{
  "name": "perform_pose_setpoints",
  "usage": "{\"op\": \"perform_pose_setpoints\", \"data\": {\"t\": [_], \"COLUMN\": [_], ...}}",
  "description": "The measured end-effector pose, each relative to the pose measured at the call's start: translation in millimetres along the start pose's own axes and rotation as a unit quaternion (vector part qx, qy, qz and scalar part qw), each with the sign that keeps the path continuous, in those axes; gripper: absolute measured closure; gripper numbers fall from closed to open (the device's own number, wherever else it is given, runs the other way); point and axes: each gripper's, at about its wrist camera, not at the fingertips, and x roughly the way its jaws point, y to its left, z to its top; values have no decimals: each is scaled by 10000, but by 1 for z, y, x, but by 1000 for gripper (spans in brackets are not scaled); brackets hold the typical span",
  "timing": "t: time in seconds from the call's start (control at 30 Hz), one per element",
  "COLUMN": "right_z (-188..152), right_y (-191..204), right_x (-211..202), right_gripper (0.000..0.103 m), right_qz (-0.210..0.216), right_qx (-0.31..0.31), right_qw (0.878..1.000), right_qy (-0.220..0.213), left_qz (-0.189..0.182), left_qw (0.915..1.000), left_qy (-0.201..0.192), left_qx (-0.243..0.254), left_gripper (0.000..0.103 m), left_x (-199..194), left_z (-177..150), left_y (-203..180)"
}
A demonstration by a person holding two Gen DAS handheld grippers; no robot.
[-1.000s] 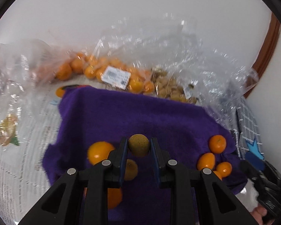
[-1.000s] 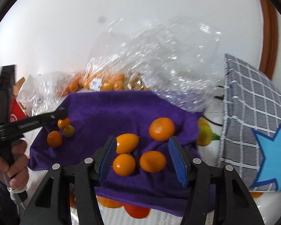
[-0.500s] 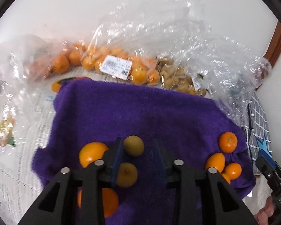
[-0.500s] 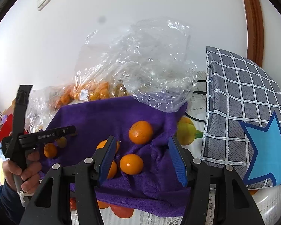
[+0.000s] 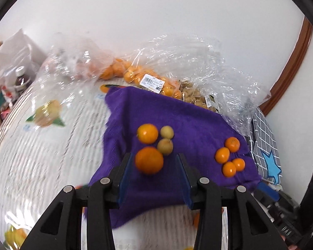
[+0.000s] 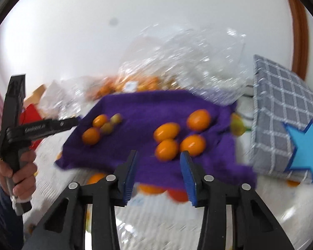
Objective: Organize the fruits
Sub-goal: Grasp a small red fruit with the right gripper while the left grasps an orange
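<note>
Sorting seems between picks: my left gripper [image 5: 154, 166] and right gripper [image 6: 159, 162] both gape wide and empty above the purple cloth [image 5: 189, 123], so next I must choose a fruit.

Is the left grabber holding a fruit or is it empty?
Empty. The left gripper is open, above the purple cloth; nothing sits pinched between its fingers.

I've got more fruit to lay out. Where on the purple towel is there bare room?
The purple towel is bare between the left cluster and the four oranges, and behind both up to the plastic bags. Each cluster itself is crowded.
</note>
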Motion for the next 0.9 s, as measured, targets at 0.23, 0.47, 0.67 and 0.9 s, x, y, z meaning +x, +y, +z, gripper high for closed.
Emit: {"op": "perform_pose_setpoints", "data": {"t": [0.23, 0.47, 0.67, 0.9], "right_z": [-40, -55, -49, -41], "right_y": [32, 52, 61, 66], "right_x": [15, 38, 53, 65], "right_gripper": [65, 65, 64, 77], "right_qz": [146, -63, -305, -394], "right_qx": [-488, -798, -997, -1154], "right_qw": [9972, 9924, 9904, 9886], "right_qy": [543, 938, 912, 884], "left_qz": [77, -10, 262, 220], "left_qw": [9998, 9996, 9981, 9980], "left_qy": [-180, -276, -541, -521], "left_qx": [52, 66, -145, -294], "left_gripper": [63, 63, 63, 63], "left_x": [-15, -22, -29, -28], "left_z": [-39, -63, -64, -64], "left_y": [20, 39, 48, 54]}}
